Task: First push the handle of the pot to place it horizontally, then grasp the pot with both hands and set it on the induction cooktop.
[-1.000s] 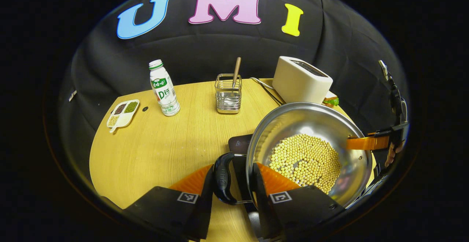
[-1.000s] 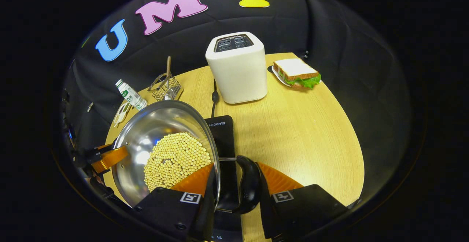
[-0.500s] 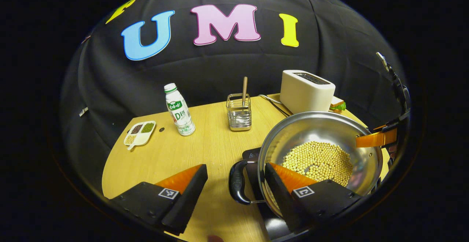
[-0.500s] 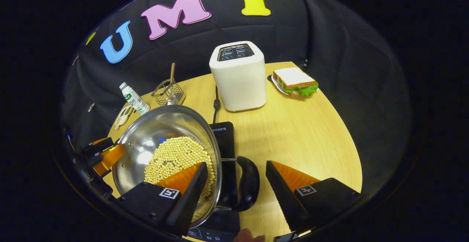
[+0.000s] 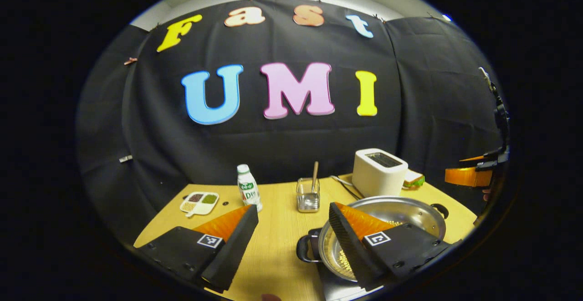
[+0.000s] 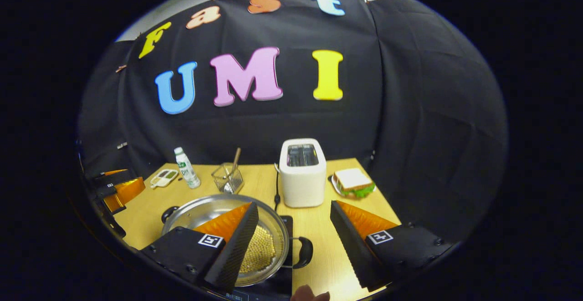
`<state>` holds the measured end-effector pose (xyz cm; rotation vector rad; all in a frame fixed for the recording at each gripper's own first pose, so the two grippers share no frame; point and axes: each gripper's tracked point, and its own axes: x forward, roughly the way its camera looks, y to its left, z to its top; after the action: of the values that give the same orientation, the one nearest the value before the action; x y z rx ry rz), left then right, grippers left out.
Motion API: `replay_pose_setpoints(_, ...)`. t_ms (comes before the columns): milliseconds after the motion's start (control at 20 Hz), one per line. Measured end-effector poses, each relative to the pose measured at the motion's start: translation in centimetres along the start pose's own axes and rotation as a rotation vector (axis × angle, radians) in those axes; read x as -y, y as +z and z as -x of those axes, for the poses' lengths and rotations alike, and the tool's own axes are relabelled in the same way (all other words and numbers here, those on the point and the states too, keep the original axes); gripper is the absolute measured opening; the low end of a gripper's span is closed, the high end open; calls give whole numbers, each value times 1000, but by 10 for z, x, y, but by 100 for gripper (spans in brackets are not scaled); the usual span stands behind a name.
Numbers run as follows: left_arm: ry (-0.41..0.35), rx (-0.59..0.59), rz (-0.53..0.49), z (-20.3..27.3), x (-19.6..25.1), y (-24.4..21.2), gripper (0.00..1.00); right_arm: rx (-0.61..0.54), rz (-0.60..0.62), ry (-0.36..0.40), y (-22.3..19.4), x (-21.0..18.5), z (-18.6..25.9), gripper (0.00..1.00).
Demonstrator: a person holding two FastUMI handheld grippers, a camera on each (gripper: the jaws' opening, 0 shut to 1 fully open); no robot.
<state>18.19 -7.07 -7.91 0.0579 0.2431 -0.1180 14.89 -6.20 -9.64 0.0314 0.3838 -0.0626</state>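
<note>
A steel pot [image 5: 410,212] with yellow beans [image 5: 344,260] in it sits on the black induction cooktop [image 5: 337,287], its two black side handles [image 5: 304,248] pointing left and right. My left gripper [image 5: 292,210] hangs open above the near handle, touching nothing. In the right gripper view the same pot [image 6: 200,210] rests on the cooktop [image 6: 287,223], and my right gripper [image 6: 294,205] is open above the pot's right handle [image 6: 304,252]. The other gripper appears at each view's edge: the right one [image 5: 469,176], the left one [image 6: 118,189].
A white toaster [image 6: 302,173] with a black cable stands behind the cooktop, with a sandwich on a plate [image 6: 353,182] to its right. A drink bottle [image 5: 248,189], a wire holder with a wooden utensil [image 5: 308,196] and a small divided dish [image 5: 199,201] stand at the back left.
Both grippers opened, let go of the pot's handles and rose away. The pot now rests level on the cooktop below them.
</note>
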Motion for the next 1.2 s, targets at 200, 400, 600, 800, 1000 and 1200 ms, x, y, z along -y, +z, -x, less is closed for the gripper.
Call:
replay_pose_setpoints(200,35,203,51,58,-10,55,96,250,15,-17,62,3,53,98)
replay_pose_setpoints(400,76,305,68,110,-16,73,96,450,37,-21,103,1,112,98)
replay_pose_setpoints(600,101,319,45,144,-11,70,97,489,27,-8,101,1,149,98)
replay_pose_setpoints(800,102,311,45,162,-7,63,97,490,-10,-15,100,14,163,98)
replay_pose_setpoints(1000,125,297,29,168,-17,64,97,464,-22,-11,95,19,162,98)
replay_pose_setpoints(1200,120,288,20,170,-12,61,97,445,11,-3,89,14,162,98)
